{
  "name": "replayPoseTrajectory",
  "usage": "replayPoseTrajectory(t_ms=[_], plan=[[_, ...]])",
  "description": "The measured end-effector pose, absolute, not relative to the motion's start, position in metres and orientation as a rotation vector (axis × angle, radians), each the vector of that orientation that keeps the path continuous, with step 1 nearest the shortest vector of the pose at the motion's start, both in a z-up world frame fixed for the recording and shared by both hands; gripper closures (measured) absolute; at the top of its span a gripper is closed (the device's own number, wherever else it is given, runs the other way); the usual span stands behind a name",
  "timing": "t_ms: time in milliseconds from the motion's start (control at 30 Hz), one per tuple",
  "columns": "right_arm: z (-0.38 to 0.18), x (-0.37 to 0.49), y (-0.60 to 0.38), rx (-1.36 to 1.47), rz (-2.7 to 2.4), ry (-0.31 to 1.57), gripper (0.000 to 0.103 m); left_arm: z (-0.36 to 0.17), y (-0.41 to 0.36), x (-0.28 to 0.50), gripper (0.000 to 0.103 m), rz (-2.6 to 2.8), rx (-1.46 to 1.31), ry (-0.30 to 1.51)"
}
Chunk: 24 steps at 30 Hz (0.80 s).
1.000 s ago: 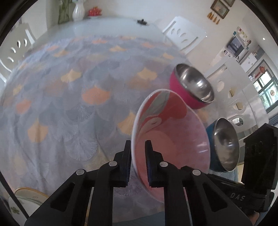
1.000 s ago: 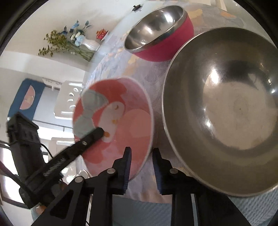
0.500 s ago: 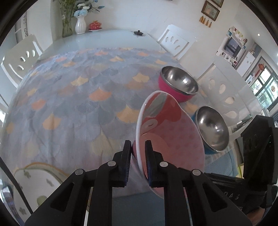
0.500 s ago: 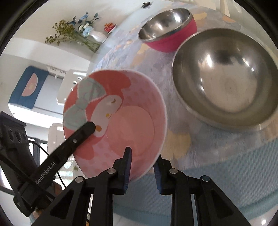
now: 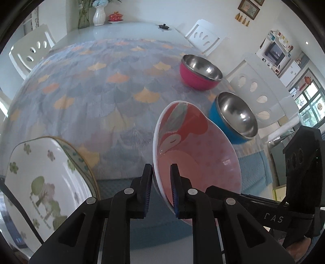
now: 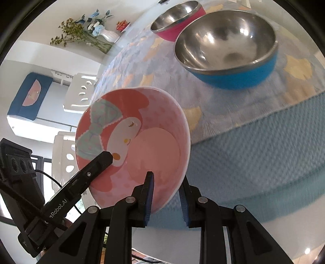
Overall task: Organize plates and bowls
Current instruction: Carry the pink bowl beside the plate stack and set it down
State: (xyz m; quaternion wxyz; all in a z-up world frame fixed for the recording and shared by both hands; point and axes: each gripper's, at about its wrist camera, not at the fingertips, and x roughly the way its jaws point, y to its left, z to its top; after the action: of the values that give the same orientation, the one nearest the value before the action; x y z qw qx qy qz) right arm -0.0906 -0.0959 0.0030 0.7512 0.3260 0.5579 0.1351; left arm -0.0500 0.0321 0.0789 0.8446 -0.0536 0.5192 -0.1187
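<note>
A pink bowl (image 5: 195, 150) with a cartoon face inside hangs tilted in the air, just off the near edge of the table. My left gripper (image 5: 161, 178) is shut on its left rim, one finger inside and one outside. My right gripper (image 6: 166, 182) is shut on the opposite rim of the same pink bowl (image 6: 142, 142). A blue steel-lined bowl (image 5: 233, 121) and a magenta steel-lined bowl (image 5: 199, 75) stand on the table's right side. A square white plate (image 5: 40, 182) with green flowers lies at the lower left in the left wrist view.
The table (image 5: 101, 91) carries a scale-patterned cloth over a light blue one hanging at the near edge. White chairs (image 5: 30, 52) stand around it. A vase (image 5: 99, 16) and a red lidded dish (image 5: 115, 16) sit at the far end.
Both grippers have drawn back with the pink bowl from above the table to beyond its near edge. The steel bowls look farther away. The square plate has come into the left wrist view.
</note>
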Motion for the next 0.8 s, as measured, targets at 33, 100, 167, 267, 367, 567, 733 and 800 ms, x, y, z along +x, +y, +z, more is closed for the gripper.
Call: replayPoseTrajectory(t_ms=[33,100,167,267,367,567,733,800], plan=[[0.004,-0.093,-0.096,0.705,0.295,1.219,0.080,0.080,0.030,-0.054,0.089,-0.252,-0.104,1.090],[0.005,-0.096,-0.095,0.695,0.296,1.220,0.080,0.084,0.024,-0.061,0.087,-0.256,-0.085,1.077],[0.004,-0.098,-0.097,0.694,0.296,1.223,0.080,0.085,0.019,-0.067,0.085,-0.262,-0.062,1.068],[0.001,-0.100,-0.101,0.701,0.290,1.230,0.080,0.081,0.014,-0.072,0.085,-0.262,-0.052,1.079],[-0.001,-0.097,-0.102,0.717,0.276,1.236,0.080,0.072,0.017,-0.073,0.085,-0.258,-0.088,1.122],[-0.007,-0.095,-0.103,0.747,0.274,1.261,0.078,0.055,0.019,-0.078,0.085,-0.205,-0.110,1.180],[-0.009,-0.090,-0.101,0.766,0.306,1.277,0.072,0.049,0.025,-0.079,0.075,-0.183,-0.166,1.240],[-0.011,-0.088,-0.102,0.803,0.312,1.278,0.054,0.050,0.027,-0.080,0.069,-0.193,-0.181,1.241]])
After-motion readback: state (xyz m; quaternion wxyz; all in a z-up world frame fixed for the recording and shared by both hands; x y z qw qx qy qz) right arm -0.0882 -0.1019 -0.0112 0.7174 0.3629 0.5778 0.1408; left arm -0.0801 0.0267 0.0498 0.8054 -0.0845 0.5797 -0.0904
